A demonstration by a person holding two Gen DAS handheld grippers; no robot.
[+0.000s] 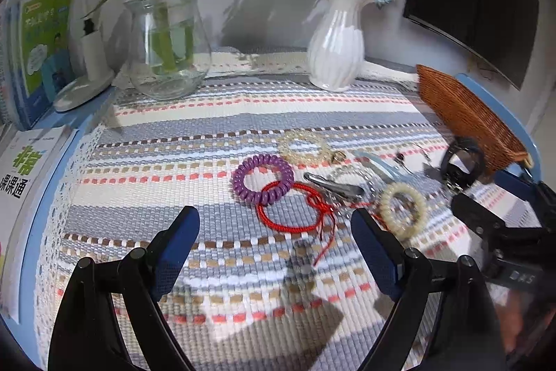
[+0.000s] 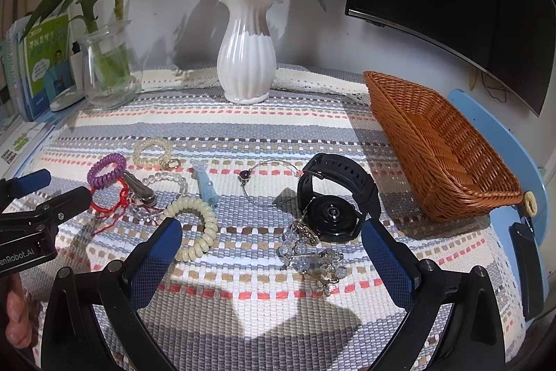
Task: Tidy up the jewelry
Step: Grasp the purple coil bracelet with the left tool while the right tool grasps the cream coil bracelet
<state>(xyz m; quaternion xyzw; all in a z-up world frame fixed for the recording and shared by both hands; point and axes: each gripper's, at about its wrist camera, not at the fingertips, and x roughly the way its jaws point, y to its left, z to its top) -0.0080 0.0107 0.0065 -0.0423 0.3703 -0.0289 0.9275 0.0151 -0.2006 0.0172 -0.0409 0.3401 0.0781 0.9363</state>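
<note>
1. The left tool (image 1: pixel 274 228) is hanging with fingers apart, gripping nothing, low in the frame.
2. The right tool (image 2: pixel 271 240) is likewise spread wide, at lower centre.
3. The black watch (image 2: pixel 335 197) is lying mid-frame on the desk's striped cloth (image 2: pixel 278 124), left of the wicker basket (image 2: pixel 438 148).

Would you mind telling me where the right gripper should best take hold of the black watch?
Probably the strap loop of the black watch, from above. The watch lies tipped on its side, its strap arching up clear of the striped cloth, so the open right gripper can likely close across that band rather than the round face.
</note>
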